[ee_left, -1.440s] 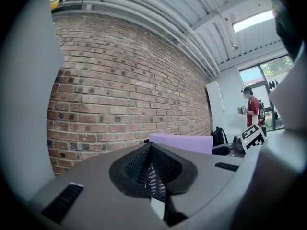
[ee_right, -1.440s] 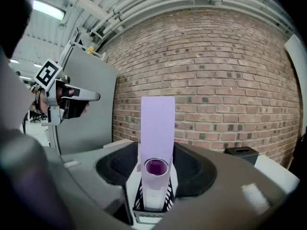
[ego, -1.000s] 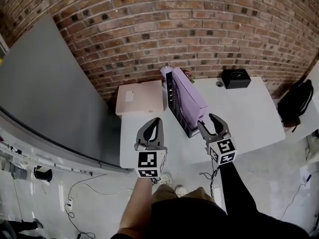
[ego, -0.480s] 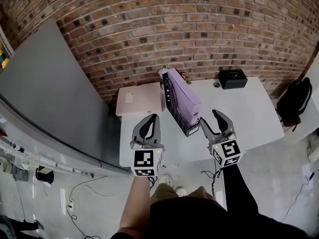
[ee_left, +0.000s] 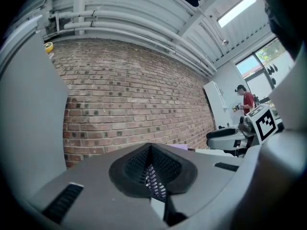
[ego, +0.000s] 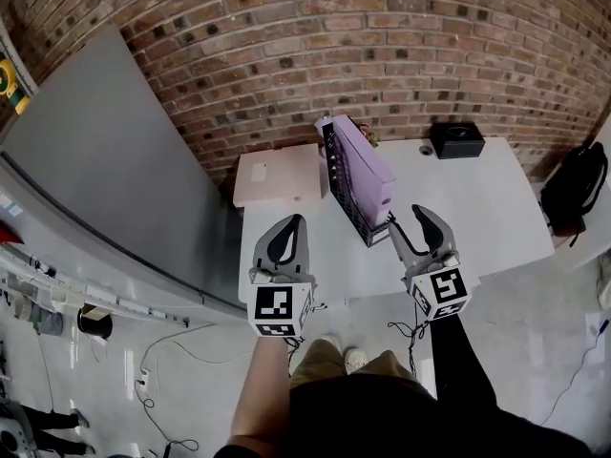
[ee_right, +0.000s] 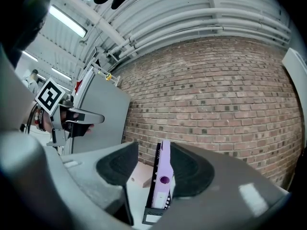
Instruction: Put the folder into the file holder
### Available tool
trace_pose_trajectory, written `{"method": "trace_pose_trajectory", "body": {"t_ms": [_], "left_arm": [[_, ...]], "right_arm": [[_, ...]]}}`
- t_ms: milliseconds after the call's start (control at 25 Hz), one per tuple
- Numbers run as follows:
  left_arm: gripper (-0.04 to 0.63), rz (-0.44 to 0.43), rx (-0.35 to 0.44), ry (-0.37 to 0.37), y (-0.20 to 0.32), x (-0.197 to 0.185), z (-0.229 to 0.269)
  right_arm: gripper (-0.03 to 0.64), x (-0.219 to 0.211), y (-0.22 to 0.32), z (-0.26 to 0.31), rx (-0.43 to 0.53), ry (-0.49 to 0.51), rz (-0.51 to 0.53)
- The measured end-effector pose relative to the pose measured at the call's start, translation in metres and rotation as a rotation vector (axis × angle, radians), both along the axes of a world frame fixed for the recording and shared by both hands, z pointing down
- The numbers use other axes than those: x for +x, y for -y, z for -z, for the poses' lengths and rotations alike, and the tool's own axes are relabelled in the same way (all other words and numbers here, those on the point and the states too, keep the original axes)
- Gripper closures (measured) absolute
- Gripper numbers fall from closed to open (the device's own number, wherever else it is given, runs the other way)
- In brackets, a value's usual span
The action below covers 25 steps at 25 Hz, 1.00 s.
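Observation:
A purple folder [ego: 361,163] stands upright in a black mesh file holder [ego: 344,191] on the white table [ego: 468,208]. Nothing holds it. My right gripper [ego: 409,221] hovers open just right of the holder's near end, above the table's front edge. In the right gripper view the folder [ee_right: 163,178] and the holder [ee_right: 153,213] show between the spread jaws, some way off. My left gripper [ego: 293,225] is shut and empty, left of the holder near the table's front left corner. Its closed jaws fill the left gripper view [ee_left: 151,150].
A beige box [ego: 279,175] sits left of the holder against the brick wall. At the table's back right there is a black box [ego: 456,139]. A grey partition [ego: 105,160] runs along the left. A black backpack [ego: 573,194] lies right of the table, and cables trail on the floor.
The head view has shifted slightly. Both grippers keep much the same stance before the table, and the folder stays in the holder.

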<state>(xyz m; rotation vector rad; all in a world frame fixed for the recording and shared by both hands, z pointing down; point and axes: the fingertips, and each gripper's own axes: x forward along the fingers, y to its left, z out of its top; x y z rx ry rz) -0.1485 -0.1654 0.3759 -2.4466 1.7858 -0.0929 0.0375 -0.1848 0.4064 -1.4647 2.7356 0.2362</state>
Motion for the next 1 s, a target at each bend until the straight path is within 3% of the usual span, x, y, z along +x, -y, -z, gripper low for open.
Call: {"method": "trace_pose_trajectory", "body": {"t_ms": [1000], "left_arm": [[0.592,-0.03,-0.004,0.012,-0.011,-0.002,0.0]], "right_arm": [[0.414,-0.013,-0.019,0.006,0.0,-0.019,-0.003]]}}
